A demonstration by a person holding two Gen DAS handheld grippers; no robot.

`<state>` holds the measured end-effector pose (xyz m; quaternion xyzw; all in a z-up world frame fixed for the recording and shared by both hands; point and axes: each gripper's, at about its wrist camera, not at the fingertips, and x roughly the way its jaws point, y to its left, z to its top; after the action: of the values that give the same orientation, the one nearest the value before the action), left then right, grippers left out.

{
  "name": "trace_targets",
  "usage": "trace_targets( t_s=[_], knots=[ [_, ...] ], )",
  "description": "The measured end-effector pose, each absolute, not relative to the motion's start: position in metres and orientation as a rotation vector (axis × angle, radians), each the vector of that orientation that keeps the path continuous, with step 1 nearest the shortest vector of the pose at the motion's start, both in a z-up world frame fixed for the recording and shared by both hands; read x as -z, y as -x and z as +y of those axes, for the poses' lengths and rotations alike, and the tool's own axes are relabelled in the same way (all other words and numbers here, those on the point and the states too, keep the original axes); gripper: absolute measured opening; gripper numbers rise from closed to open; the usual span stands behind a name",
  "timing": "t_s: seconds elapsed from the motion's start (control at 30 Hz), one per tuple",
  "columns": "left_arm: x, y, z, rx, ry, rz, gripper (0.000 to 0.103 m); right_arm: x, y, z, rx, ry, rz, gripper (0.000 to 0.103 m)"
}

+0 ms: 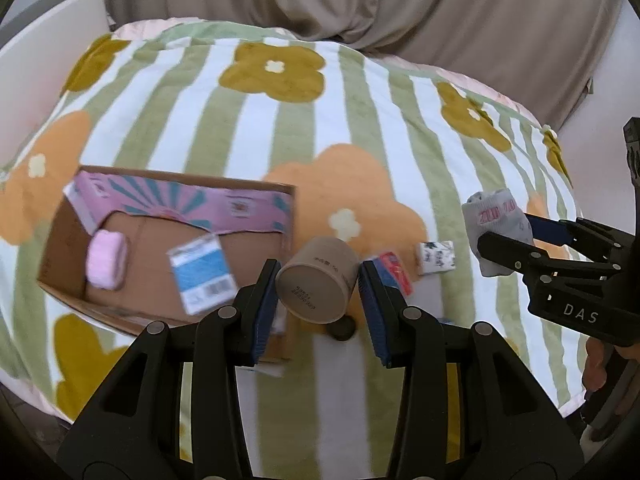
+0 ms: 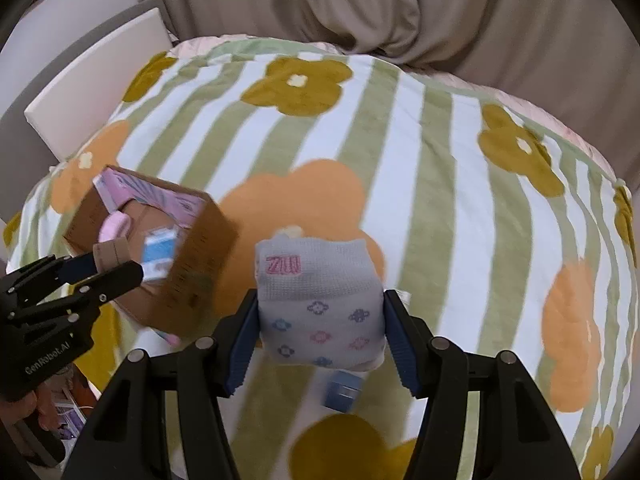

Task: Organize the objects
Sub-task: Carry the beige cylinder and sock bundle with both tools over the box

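Observation:
My left gripper (image 1: 318,292) is shut on a tan cardboard tube (image 1: 318,282) and holds it above the blanket, just right of an open cardboard box (image 1: 64,256). The box holds a pink roll (image 1: 106,260) and a blue-and-white packet (image 1: 202,274). My right gripper (image 2: 320,320) is shut on a folded grey sock bundle (image 2: 320,304) with small flower prints, held above the blanket. In the left wrist view the right gripper (image 1: 504,240) and its sock (image 1: 496,220) are at the right. In the right wrist view the left gripper (image 2: 116,264) holds the tube (image 2: 114,254) over the box (image 2: 192,272).
A striped flower-print blanket (image 1: 360,120) covers the bed. On it lie a red-and-blue packet (image 1: 394,276), a small floral-print packet (image 1: 436,258), a dark round lid (image 1: 344,328) and a small blue box (image 2: 340,394). Beige bedding (image 1: 440,8) is piled behind. A white panel (image 1: 48,40) stands at the left.

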<state>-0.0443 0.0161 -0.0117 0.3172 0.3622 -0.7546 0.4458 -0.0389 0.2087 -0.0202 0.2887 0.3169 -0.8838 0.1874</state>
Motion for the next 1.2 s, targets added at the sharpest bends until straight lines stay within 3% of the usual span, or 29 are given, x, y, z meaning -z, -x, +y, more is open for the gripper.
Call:
trace_targets(
  t_s=[0.73,1.2],
  knots=[
    [0.032,-0.136,-0.047,1.787,-0.787,0.914,0.037,0.093,-0.001,0.039,2.379,-0.829,0.963,0.055],
    [0.081,-0.174,-0.074,1.765,-0.861,0.960,0.037,0.144,0.015,-0.009,2.353,-0.914,0.994,0.055]
  ],
)
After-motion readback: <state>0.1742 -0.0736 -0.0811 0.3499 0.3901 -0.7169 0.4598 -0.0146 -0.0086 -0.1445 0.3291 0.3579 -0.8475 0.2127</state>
